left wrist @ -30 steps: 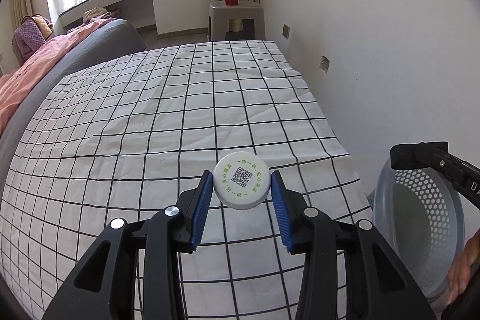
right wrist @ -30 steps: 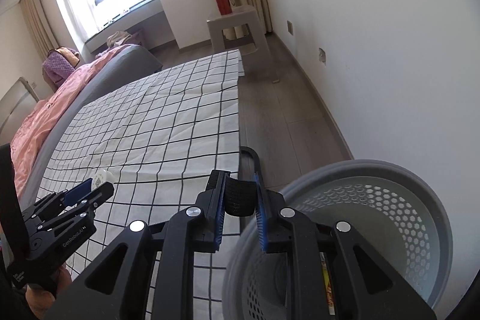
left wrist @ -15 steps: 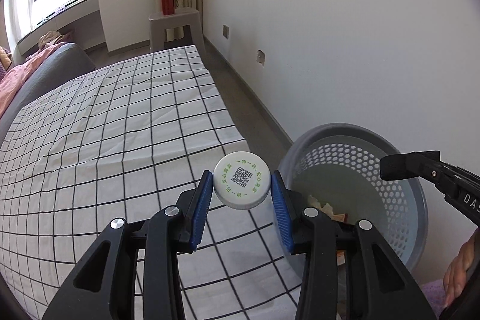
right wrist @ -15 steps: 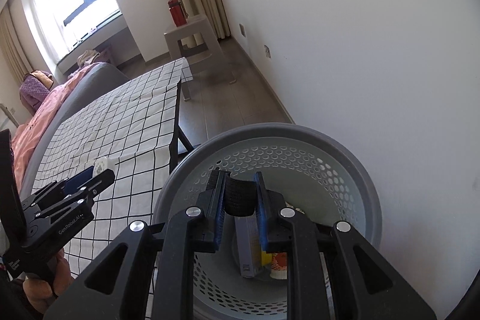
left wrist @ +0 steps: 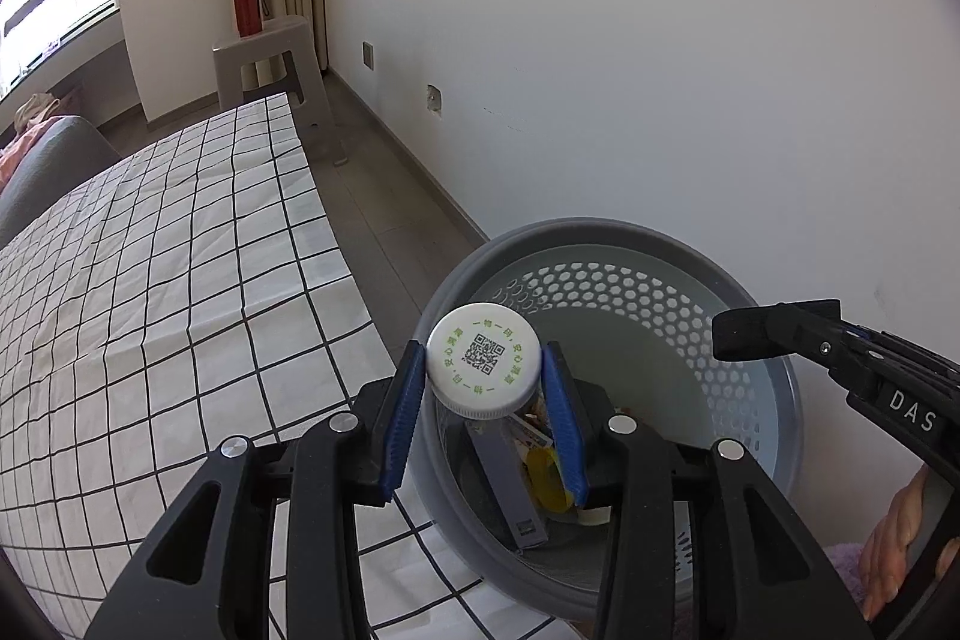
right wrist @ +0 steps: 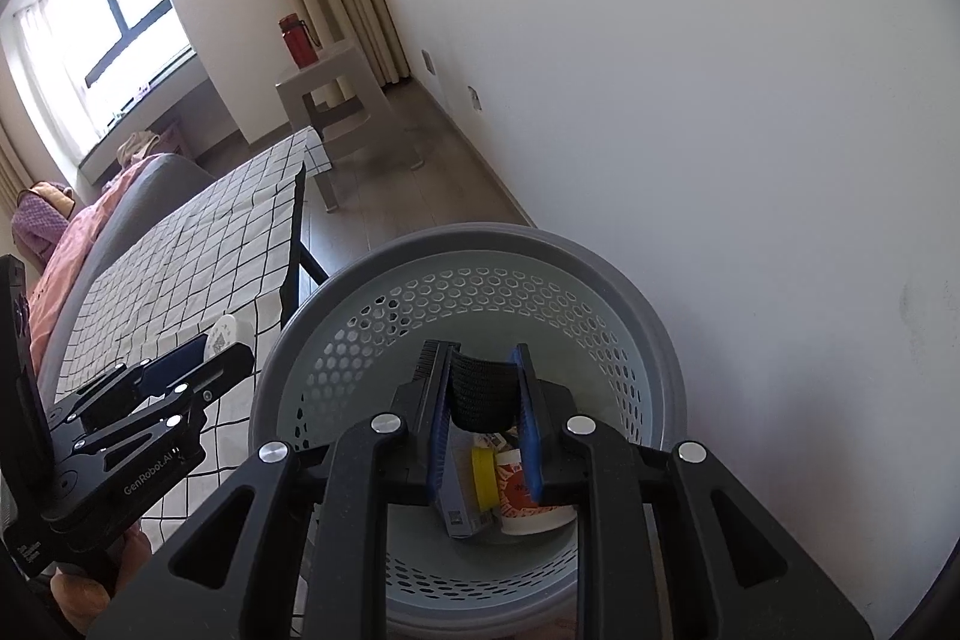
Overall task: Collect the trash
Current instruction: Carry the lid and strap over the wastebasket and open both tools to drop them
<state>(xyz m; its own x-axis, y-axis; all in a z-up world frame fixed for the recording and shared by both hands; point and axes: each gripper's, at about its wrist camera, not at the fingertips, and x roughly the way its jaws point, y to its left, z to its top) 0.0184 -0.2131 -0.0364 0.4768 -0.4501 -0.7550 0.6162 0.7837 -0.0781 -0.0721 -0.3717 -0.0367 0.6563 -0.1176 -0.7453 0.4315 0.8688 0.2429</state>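
My left gripper (left wrist: 482,349) is shut on a small bottle with a white cap (left wrist: 480,376) that bears a code square and green print. It hangs over the left rim of the grey perforated basket (left wrist: 600,227). In the right wrist view my right gripper (right wrist: 480,352) is above the middle of the basket (right wrist: 480,238). Its jaws are opening, with a black ribbed piece (right wrist: 480,394) still pressed between the blue pads. In the bottom of the basket lie a grey box (right wrist: 459,496), a yellow item and a red-and-white cup (right wrist: 522,496).
The bed with its checked sheet (left wrist: 150,310) borders the basket on the left. A white wall stands close behind and to the right. A grey stool (left wrist: 270,58) carrying a red flask (left wrist: 247,4) stands at the far end of the floor strip. A person's hand (left wrist: 900,538) holds the right gripper.
Both grippers swung right, from over the bed to over the basket. The bottle stays in the left gripper. The right jaws have parted slightly around the black piece.
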